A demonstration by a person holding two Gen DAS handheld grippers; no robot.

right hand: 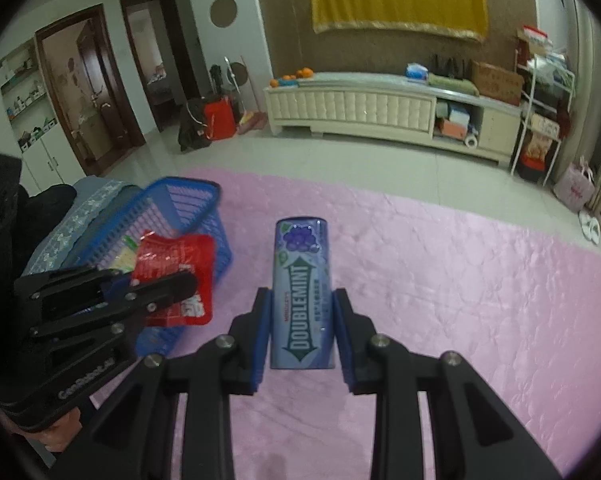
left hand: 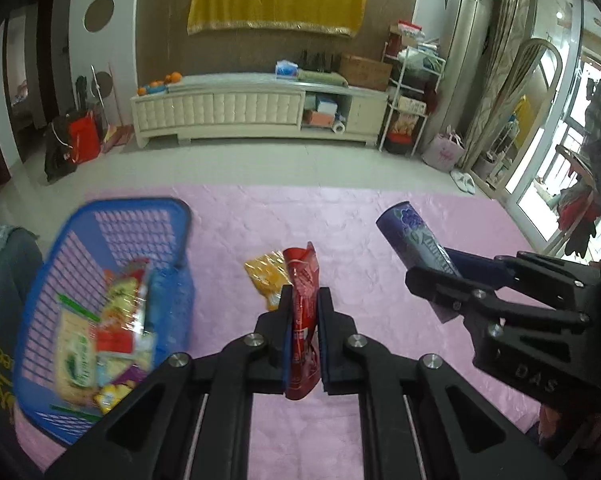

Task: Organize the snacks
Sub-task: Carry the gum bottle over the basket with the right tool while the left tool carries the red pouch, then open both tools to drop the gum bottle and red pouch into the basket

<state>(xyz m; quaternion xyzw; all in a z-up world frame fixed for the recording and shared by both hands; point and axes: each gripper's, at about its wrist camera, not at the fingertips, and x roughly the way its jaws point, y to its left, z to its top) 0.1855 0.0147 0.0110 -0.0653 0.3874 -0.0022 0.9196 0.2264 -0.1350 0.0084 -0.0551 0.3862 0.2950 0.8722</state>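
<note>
My left gripper (left hand: 303, 294) is shut on a red snack pouch (left hand: 303, 280), held above the pink mat to the right of the blue basket (left hand: 60, 240). The basket holds several snack packets (left hand: 112, 320). A yellow packet (left hand: 266, 276) lies on the mat just beyond the pouch. My right gripper (right hand: 302, 296) is shut on a purple Doublemint tin (right hand: 302, 292), held above the mat. In the right wrist view the left gripper (right hand: 172, 284) with the red pouch (right hand: 172, 260) is next to the basket (right hand: 188, 200). The right gripper with the tin (left hand: 416, 240) shows at the right of the left wrist view.
A pink mat (right hand: 460, 280) covers the work surface. A grey and black cloth pile (right hand: 60, 208) lies left of the basket. Beyond the mat are tiled floor, a white TV cabinet (left hand: 240, 108), a white rack (left hand: 408, 92) and bags.
</note>
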